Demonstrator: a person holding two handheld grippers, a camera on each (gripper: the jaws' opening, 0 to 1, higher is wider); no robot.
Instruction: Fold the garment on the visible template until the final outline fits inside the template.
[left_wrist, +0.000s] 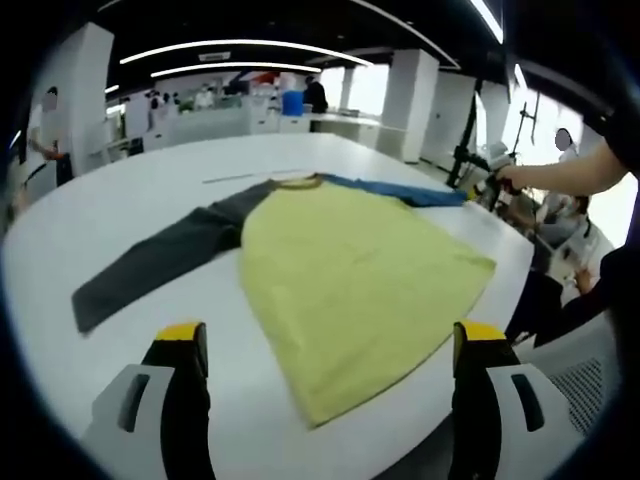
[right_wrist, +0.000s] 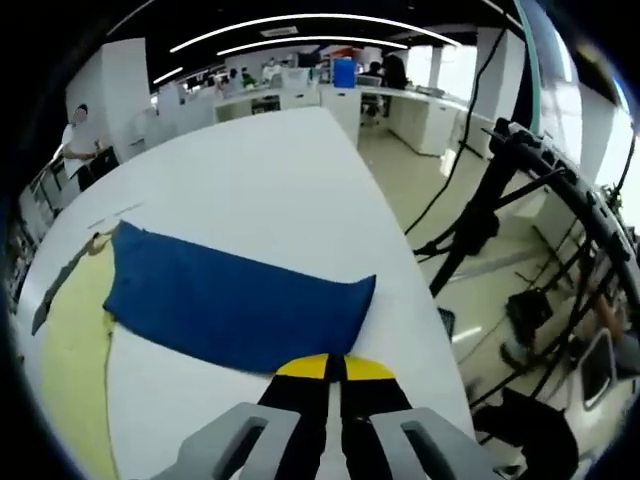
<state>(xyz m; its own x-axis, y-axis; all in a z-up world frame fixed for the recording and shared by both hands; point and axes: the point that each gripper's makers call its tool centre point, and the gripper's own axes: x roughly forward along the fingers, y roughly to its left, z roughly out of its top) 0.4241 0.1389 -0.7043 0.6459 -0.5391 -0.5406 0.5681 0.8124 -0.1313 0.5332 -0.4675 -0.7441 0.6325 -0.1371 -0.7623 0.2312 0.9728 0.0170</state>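
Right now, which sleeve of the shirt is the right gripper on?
The blue sleeve: the right gripper has its jaws closed at that sleeve's cuff edge. The grey sleeve lies flat, untouched, on the far side of the yellow body.

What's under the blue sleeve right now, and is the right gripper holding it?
The blue sleeve lies flat on the white table; whatever it covers is hidden. The right gripper is shut at its near edge, on the fabric, judging by the closed tips. The yellow body adjoins it.

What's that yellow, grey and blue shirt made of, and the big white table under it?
The shirt looks like soft knit fabric, matte: it lies limp and flat, with gentle ripples on its blue sleeve. Cotton or a blend, I can't tell. The table looks like a hard, smooth white top, laminate or painted board, with a faint sheen.
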